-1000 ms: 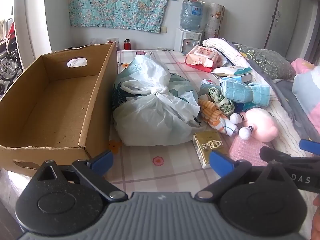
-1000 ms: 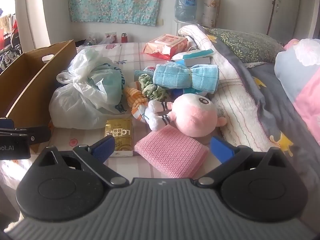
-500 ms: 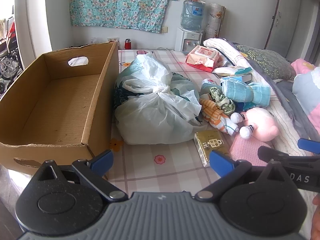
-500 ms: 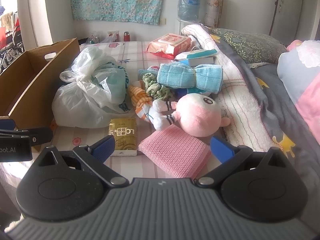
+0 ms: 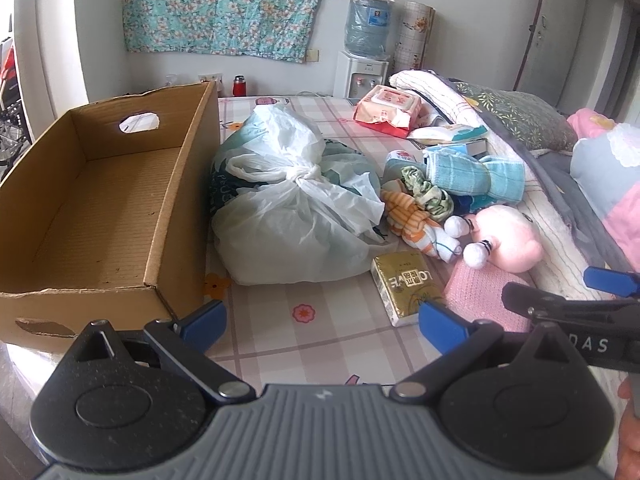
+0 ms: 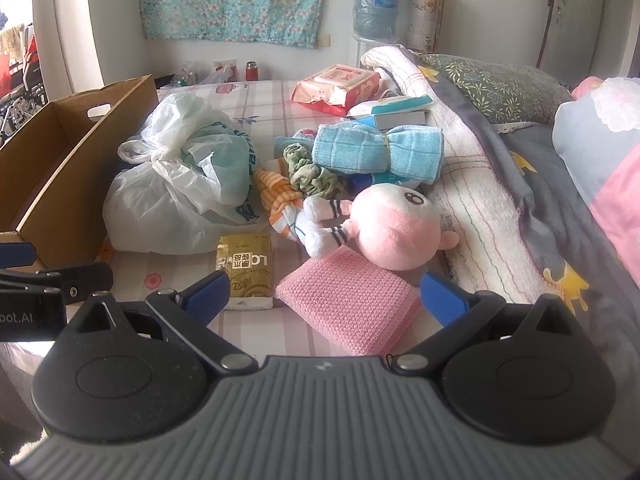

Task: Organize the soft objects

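Note:
An empty cardboard box (image 5: 120, 208) stands at the left of the bed. Beside it lies a knotted white plastic bag (image 5: 296, 216) (image 6: 180, 196). Right of the bag sit a gold tissue pack (image 5: 404, 286) (image 6: 245, 270), a pink folded cloth (image 6: 352, 300) (image 5: 476, 296), a pink plush doll (image 6: 392, 228) (image 5: 504, 238), an orange striped cloth (image 6: 280, 200), a green scrunched cloth (image 6: 308, 170) and a blue towel (image 6: 380, 152). My left gripper (image 5: 322, 320) is open above the bedsheet near the front edge. My right gripper (image 6: 326, 294) is open just short of the pink cloth.
A wet-wipes pack (image 6: 338, 86) and a book (image 6: 400, 114) lie farther back. Rolled quilts and pillows (image 6: 500, 152) fill the right side. A water dispenser (image 5: 362, 72) stands at the wall. The right gripper's finger (image 5: 560, 308) shows at the right of the left wrist view.
Both grippers have drifted slightly back and up, so the objects sit a little lower in view. Nothing was taken hold of; both stay open.

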Action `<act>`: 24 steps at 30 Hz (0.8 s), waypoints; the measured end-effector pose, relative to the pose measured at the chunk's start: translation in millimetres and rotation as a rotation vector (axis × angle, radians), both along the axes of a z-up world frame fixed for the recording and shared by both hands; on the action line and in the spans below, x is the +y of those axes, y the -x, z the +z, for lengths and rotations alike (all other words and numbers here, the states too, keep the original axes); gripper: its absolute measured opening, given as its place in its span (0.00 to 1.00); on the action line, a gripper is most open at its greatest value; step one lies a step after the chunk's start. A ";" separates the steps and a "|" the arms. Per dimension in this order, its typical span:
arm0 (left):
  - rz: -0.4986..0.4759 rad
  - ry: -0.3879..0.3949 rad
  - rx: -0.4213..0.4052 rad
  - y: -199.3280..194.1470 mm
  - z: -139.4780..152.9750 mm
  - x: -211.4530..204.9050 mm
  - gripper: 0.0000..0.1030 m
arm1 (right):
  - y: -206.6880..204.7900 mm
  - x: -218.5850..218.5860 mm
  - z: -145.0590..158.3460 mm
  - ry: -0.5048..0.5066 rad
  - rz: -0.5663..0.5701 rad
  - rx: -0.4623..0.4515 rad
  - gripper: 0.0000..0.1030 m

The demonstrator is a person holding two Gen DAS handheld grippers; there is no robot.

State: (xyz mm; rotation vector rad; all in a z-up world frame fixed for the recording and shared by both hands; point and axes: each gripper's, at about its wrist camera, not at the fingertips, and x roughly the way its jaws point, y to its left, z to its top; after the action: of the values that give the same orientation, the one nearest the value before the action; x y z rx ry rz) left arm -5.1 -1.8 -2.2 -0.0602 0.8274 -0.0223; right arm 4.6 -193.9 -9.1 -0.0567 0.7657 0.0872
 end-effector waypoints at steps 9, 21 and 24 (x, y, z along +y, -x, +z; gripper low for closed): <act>-0.004 0.005 0.007 -1.9 -2.9 0.9 1.00 | -1.0 -1.3 -0.7 -0.003 -0.003 0.004 0.99; -0.001 0.008 0.018 -3.9 -7.1 4.2 1.00 | -5.1 1.3 -4.6 -0.001 -0.003 0.014 0.99; 0.001 0.008 0.022 -4.4 -8.1 4.6 1.00 | -6.1 1.6 -4.8 -0.001 -0.003 0.015 0.99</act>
State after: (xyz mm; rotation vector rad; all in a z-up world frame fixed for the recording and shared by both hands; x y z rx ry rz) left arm -0.6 2.8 -10.3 -0.0681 0.8489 -0.0241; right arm 10.8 -192.4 -13.9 -0.0546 0.7805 0.0854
